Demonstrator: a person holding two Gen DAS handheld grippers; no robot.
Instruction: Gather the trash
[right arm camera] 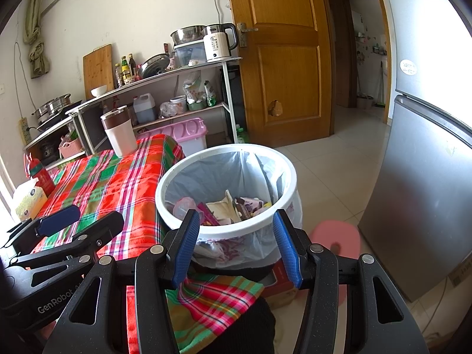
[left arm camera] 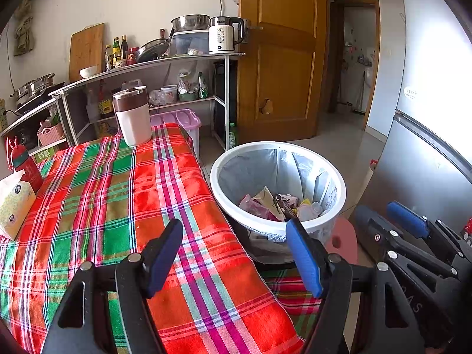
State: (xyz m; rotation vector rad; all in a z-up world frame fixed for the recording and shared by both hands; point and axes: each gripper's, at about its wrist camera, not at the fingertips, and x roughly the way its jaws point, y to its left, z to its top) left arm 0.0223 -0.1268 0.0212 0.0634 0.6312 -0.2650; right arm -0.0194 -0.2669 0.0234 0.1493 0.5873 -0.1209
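Note:
A white trash bin (left arm camera: 336, 194) with a pale liner stands beside the table's right edge and holds several wrappers and papers (left arm camera: 274, 203). It also shows in the right wrist view (right arm camera: 290, 174), with the trash (right arm camera: 230, 206) inside. My left gripper (left arm camera: 236, 253) is open and empty over the plaid tablecloth (left arm camera: 118, 194) near the bin. My right gripper (right arm camera: 236, 244) is open and empty, just in front of the bin's near rim. The right gripper also shows in the left wrist view (left arm camera: 383, 221), and the left gripper in the right wrist view (right arm camera: 79, 221).
On the table stand a white and brown thermos (left arm camera: 131, 115), a tissue box (left arm camera: 14, 203) and a red bottle (left arm camera: 28, 168). A pink stool (right arm camera: 339, 242) sits by the bin. A fridge (right arm camera: 421, 183) is at right, a metal shelf rack (left arm camera: 177, 88) and wooden door (left arm camera: 280, 59) behind.

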